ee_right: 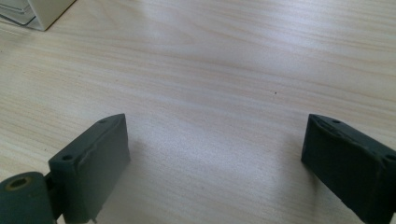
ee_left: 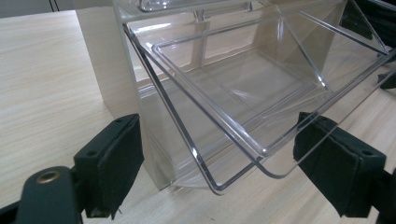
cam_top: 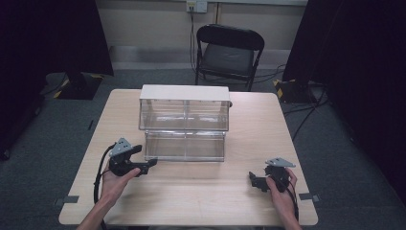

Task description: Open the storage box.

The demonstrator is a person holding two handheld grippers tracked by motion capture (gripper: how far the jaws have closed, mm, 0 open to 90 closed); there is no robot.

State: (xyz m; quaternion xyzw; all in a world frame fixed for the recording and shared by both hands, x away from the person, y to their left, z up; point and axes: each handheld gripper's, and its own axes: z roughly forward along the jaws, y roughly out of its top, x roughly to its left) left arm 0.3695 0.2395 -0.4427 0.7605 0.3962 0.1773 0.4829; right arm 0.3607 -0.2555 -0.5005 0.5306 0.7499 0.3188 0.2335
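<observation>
High view, desk: the pale wooden desk carries everything, with a black folding chair beyond its far edge.
Organizer: a clear two-tier drawer box with a white top stands at the middle of the desk, its long axis running left to right and its drawer fronts facing the person.
Left tool: the left tool is held near the lower tier's left corner, pointing at it, jaws spread apart with nothing between them.
Right tool: the right tool sits well apart from the box, near the desk's right front, jaws wide and empty.
Left gripper view, drawer: a clear lower drawer tilted out from the box's white side wall, its rounded front lip lying between the two black pads without touching either.
Right gripper view: bare wood grain between its pads, and a corner of the box at the upper left.
</observation>
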